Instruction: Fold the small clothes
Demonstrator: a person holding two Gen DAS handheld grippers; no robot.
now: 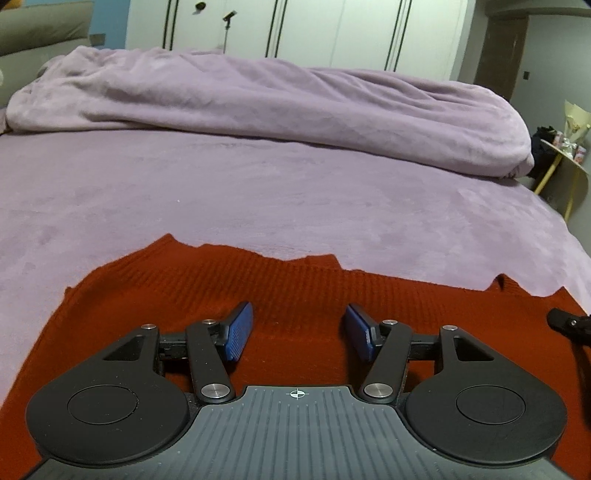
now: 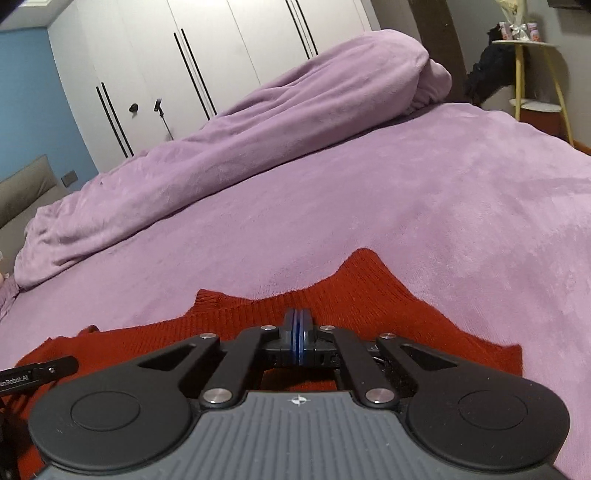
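A red ribbed knit garment (image 1: pixel 295 288) lies flat on the purple bed sheet (image 1: pixel 258 184), its far edge wavy. My left gripper (image 1: pixel 299 325) is open over the garment, its blue pads (image 1: pixel 240 328) apart with nothing between them. The garment also shows in the right wrist view (image 2: pixel 369 295). My right gripper (image 2: pixel 297 325) is shut over the garment, blue pads (image 2: pixel 292 325) pressed together; I cannot tell whether cloth is pinched between them. Part of the right gripper shows at the right edge of the left wrist view (image 1: pixel 569 325).
A rolled purple duvet (image 1: pixel 277 103) lies across the far side of the bed. White wardrobes (image 1: pixel 314 29) stand behind. A small yellow-legged side table (image 1: pixel 565 162) with items stands at the bed's right. A grey headboard (image 2: pixel 22 192) is at the left.
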